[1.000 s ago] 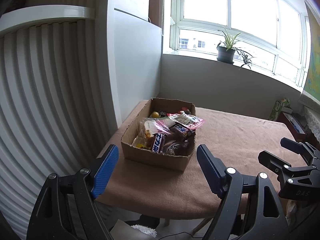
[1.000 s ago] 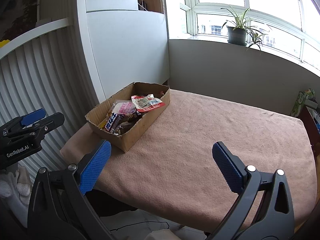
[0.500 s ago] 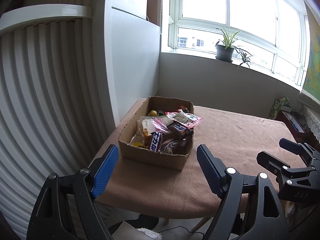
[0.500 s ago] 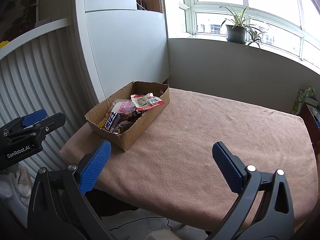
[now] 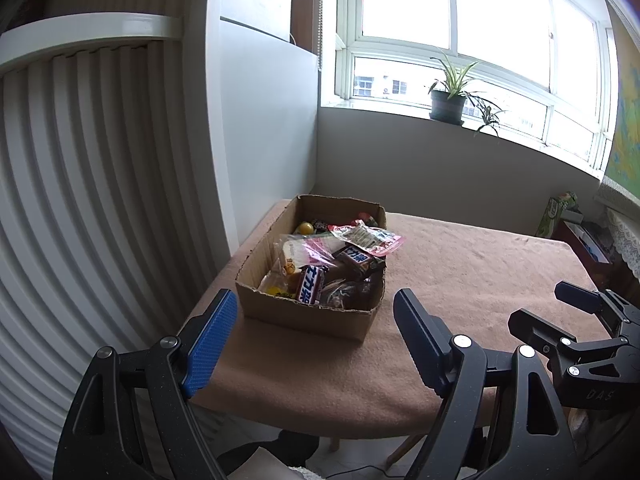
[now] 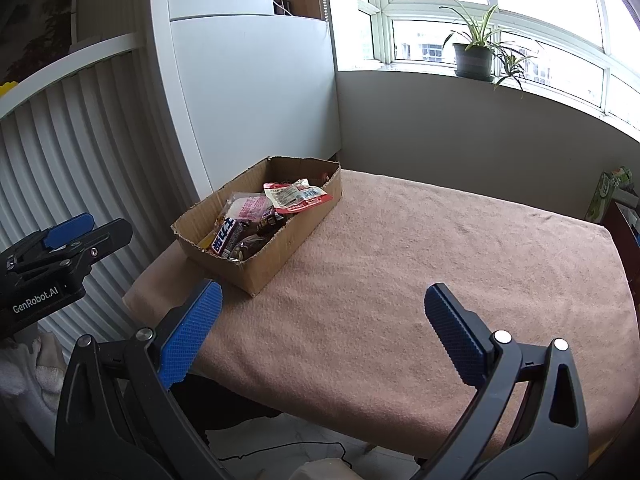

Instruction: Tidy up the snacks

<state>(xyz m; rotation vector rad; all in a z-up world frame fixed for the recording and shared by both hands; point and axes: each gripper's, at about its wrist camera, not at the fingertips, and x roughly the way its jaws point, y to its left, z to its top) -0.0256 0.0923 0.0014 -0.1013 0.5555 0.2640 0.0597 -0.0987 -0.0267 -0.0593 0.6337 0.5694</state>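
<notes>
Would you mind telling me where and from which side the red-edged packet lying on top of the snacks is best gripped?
Probably by the thin edge of the red-edged packet that hangs over the wall of the cardboard box, coming from the open table side. It lies flat on top, and that overhang lets the fingers close above and below it.
</notes>
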